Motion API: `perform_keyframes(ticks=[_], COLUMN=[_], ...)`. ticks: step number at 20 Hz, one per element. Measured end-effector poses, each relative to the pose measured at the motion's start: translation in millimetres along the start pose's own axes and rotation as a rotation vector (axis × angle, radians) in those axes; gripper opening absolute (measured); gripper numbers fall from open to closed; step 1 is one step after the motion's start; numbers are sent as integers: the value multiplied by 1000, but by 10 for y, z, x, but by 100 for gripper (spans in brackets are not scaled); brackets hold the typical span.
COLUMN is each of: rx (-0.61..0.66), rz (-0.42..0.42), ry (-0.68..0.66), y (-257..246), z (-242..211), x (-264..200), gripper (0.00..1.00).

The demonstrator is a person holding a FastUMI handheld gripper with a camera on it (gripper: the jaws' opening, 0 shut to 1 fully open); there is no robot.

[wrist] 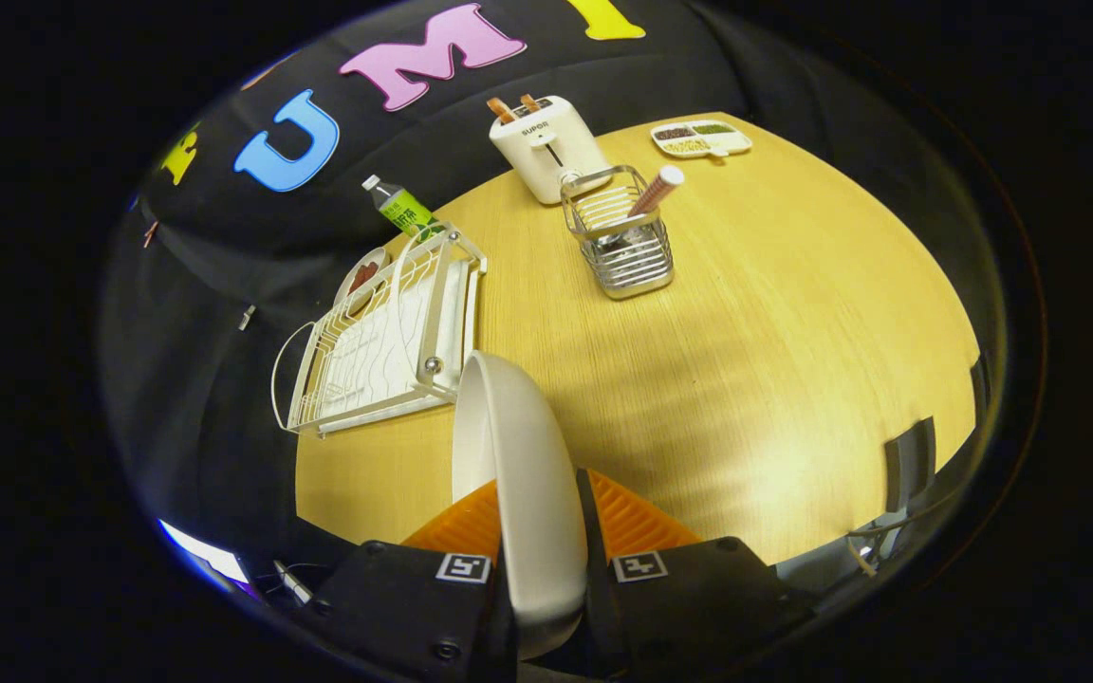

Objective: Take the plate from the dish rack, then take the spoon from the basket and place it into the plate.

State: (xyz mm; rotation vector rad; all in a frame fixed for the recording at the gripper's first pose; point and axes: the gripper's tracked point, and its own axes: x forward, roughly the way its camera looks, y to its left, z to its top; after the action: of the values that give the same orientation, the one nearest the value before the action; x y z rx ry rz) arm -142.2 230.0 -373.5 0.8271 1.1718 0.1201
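Gripper view. The gripper (539, 531) holds a white plate (523, 474) on edge, upright between its two fingers; both fingers press against the plate's faces, one on each side, so the tool is pinching the plate. The plate is clear of the table, raised above the near part of the round wooden table (746, 360).

Just beyond the plate and slightly to its left, the white wire dish rack (380, 337) sits at the table's edge on a white drip tray. One small dish (363, 275) with a dark red mark stands at the rack's far end; the remaining slots hold nothing.

Well beyond the fingers, near the table's middle, stands a metal wire basket (624, 242). A utensil with a pinkish-brown handle (656, 192) leans out of it, tilted to the right; its lower end is hidden in the basket, so I cannot confirm that it is the spoon.

Just behind the basket stands a white toaster (546, 144) with two slices protruding from its slots. A green-labelled bottle (402, 209) lies tilted near the rack's far corner. A white divided tray (701, 138) holding dark and pale food rests at the table's far edge.
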Motion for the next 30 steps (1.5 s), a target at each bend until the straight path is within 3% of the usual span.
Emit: perform_keyframes(ticks=[8,13,17,21,22,23,25,30], rx=[41,43,33,6,10,9,-14,-141], rz=[17,-40,-94,-152,-154,-163,-174,-156], ry=[11,8,5,-38,-54,-68,-97,-224], y=[-207,-345,-462,-661,-694,-732,-775,-624], z=[-36,45,105,237,289,338,419,787], x=[237,327,382,354,348,307,233,-206], gripper=[32,39,53,58,60,73,82,91])
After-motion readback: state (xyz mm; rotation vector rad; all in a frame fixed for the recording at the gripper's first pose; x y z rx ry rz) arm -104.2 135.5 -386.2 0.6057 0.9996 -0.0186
